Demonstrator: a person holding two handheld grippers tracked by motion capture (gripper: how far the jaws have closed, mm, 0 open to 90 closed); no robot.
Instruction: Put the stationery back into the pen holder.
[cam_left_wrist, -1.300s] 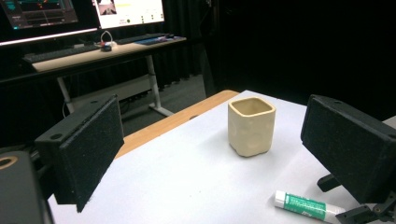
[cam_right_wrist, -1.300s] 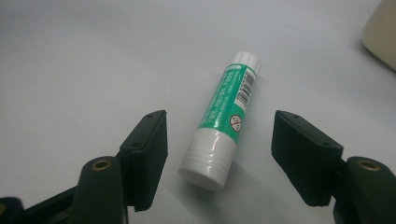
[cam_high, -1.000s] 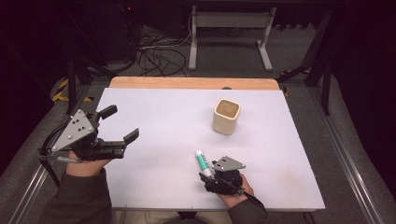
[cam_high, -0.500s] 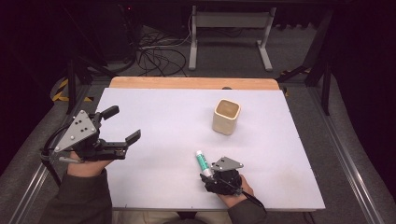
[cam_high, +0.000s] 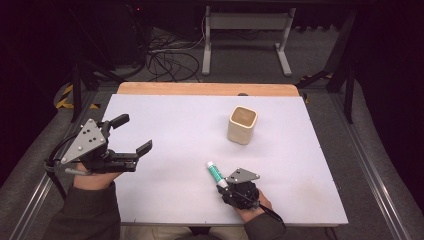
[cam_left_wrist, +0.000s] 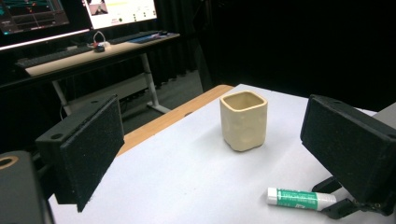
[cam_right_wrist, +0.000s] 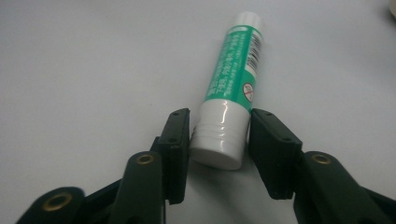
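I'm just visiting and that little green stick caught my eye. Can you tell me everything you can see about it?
The green tube is a small plastic-looking cylinder with a green printed label, a barcode, a ridged white cap at one end and a white tip at the other. It lies flat on the white table, in front of the cream cup and apart from it. The right tool has just closed on its capped end, one pad on each side.

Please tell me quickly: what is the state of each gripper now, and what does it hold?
Left gripper: open, holding nothing, above the table.
Right gripper: jaws have just been closing, now shut on the white cap end of the green tube.
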